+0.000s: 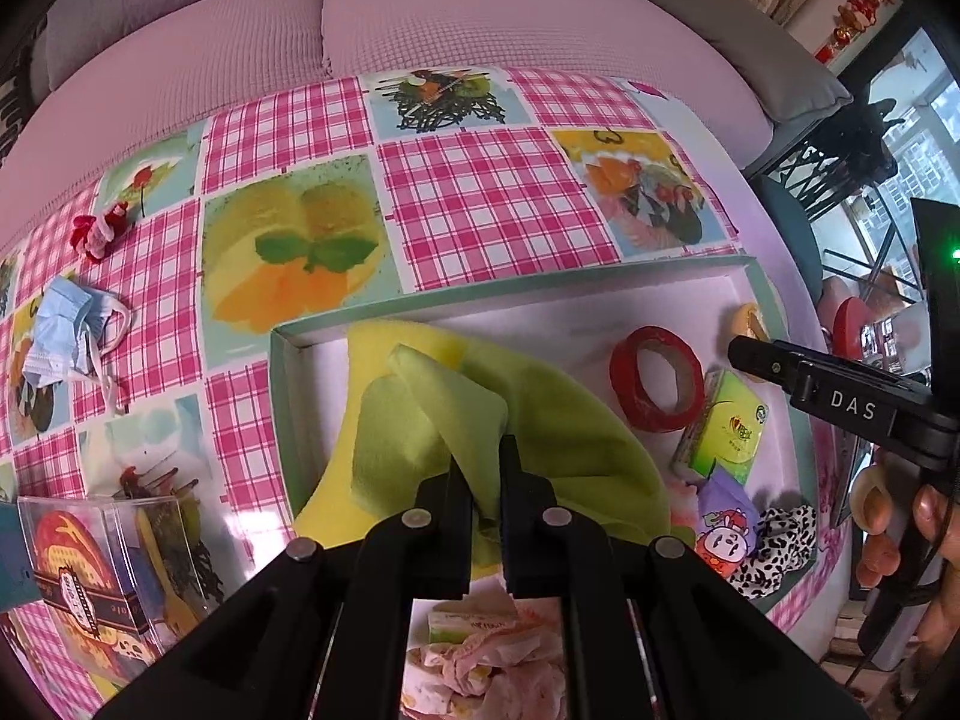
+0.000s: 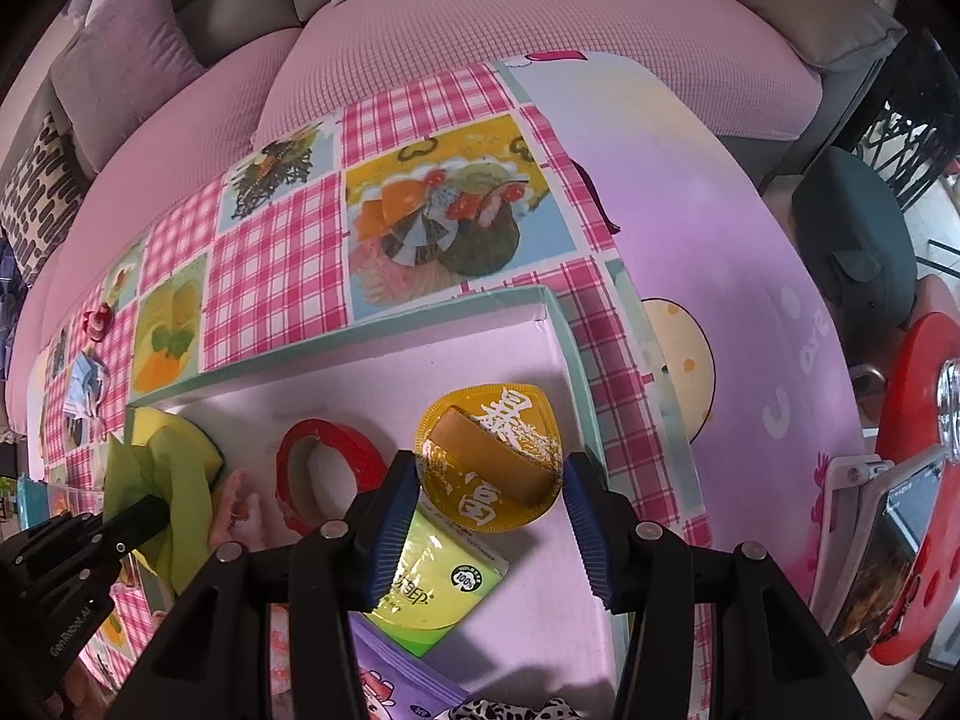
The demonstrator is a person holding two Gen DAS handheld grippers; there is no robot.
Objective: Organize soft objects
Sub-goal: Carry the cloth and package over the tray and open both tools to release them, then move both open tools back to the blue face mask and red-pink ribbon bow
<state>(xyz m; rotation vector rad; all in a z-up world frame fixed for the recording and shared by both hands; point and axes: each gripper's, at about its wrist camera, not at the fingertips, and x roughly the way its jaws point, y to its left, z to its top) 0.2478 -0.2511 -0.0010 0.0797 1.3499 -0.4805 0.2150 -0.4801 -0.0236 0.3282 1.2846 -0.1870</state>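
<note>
A shallow box with a teal rim (image 1: pixel 480 294) lies on the checked tablecloth. My left gripper (image 1: pixel 483 462) is shut on a fold of light green cloth (image 1: pixel 540 420) that hangs over a yellow sponge cloth (image 1: pixel 336 492) in the box's left part. The same gripper (image 2: pixel 150 510) and green cloth (image 2: pixel 174 480) show at the left of the right wrist view. My right gripper (image 2: pixel 489 468) is shut on a round golden snack pack (image 2: pixel 486 456), pressed between its blue pads (image 2: pixel 390 534), just above the box's right corner.
In the box lie a red tape roll (image 1: pixel 657 378), a green tissue pack (image 1: pixel 726 426), a purple packet (image 1: pixel 723 516) and a leopard-print scrunchie (image 1: pixel 780 546). A blue face mask (image 1: pixel 66 330), a small red toy (image 1: pixel 99 234) and a clear plastic case (image 1: pixel 90 564) sit to the left.
</note>
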